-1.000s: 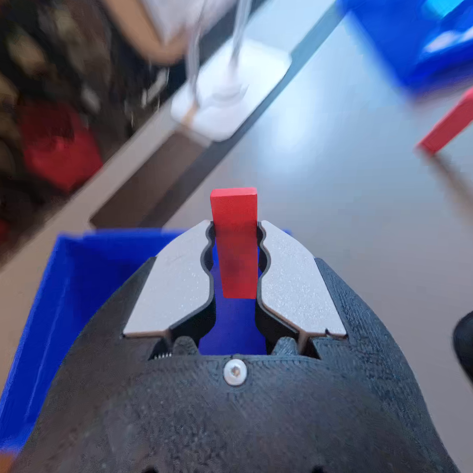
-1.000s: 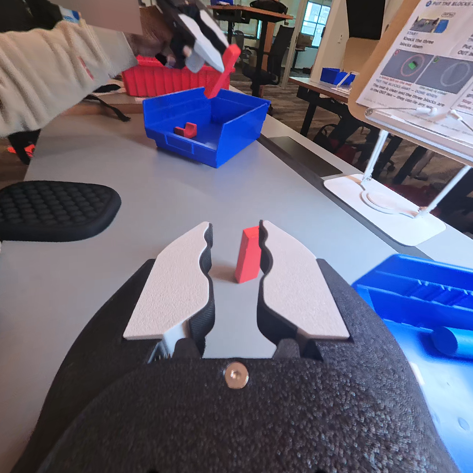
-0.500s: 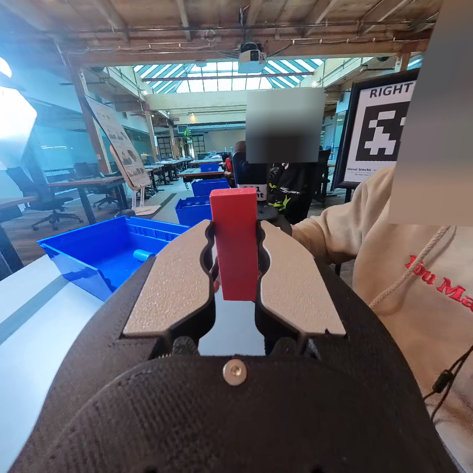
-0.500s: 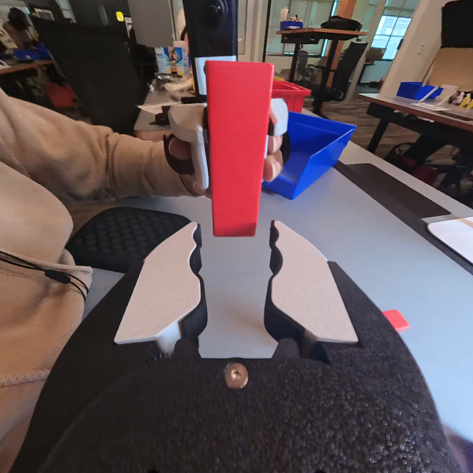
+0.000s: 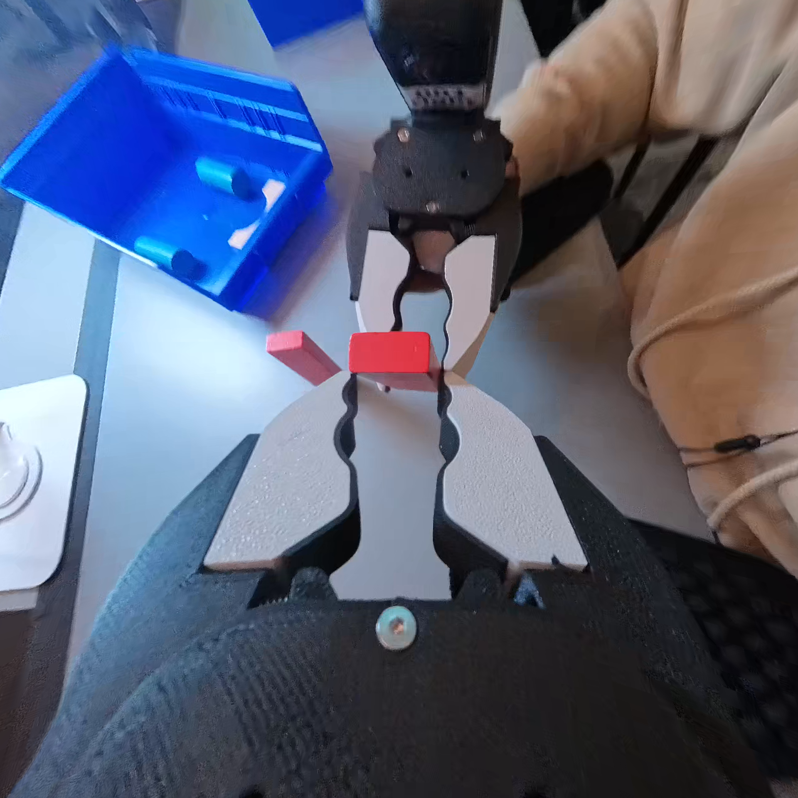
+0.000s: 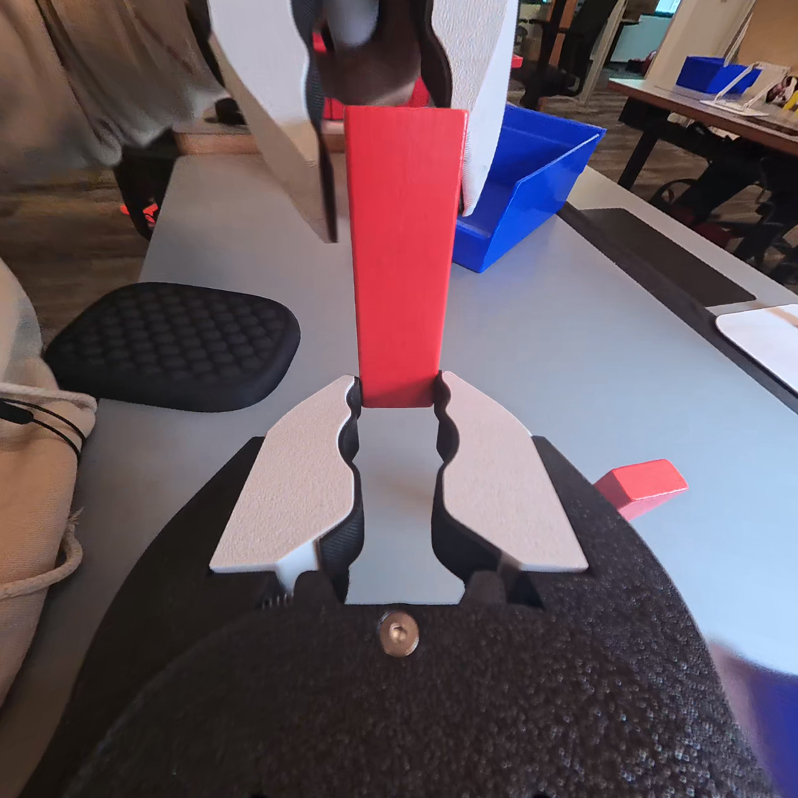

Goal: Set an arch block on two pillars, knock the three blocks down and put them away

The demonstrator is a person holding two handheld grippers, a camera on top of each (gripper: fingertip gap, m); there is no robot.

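A red pillar block (image 6: 401,242) is upright, its lower end between the fingertips of my right gripper (image 6: 397,388), which is shut on it. I cannot tell if it touches the grey table. My left gripper (image 5: 397,384) points down at the pillar's top (image 5: 388,352); its jaws stand slightly wider than the block, open and off it. In the right wrist view the left gripper (image 6: 399,222) hangs over the pillar's top. The right gripper (image 5: 421,341) faces me in the left wrist view. A second red pillar (image 5: 302,356) stands just beside it (image 6: 643,486). No arch block shows.
A blue bin (image 5: 129,181) holding blue cylinders (image 5: 220,177) sits beyond the pillars. Another blue bin (image 6: 531,181) stands farther along the table. A black padded rest (image 6: 172,341) lies near the table's edge. A white stand base (image 5: 30,475) and a person's beige sleeve (image 5: 669,129) are close. Spacing between my two grippers at the tips: around 6 centimetres.
My left gripper swung round, carried the pillar to the right gripper and opened. My right gripper closed on the pillar's lower end.
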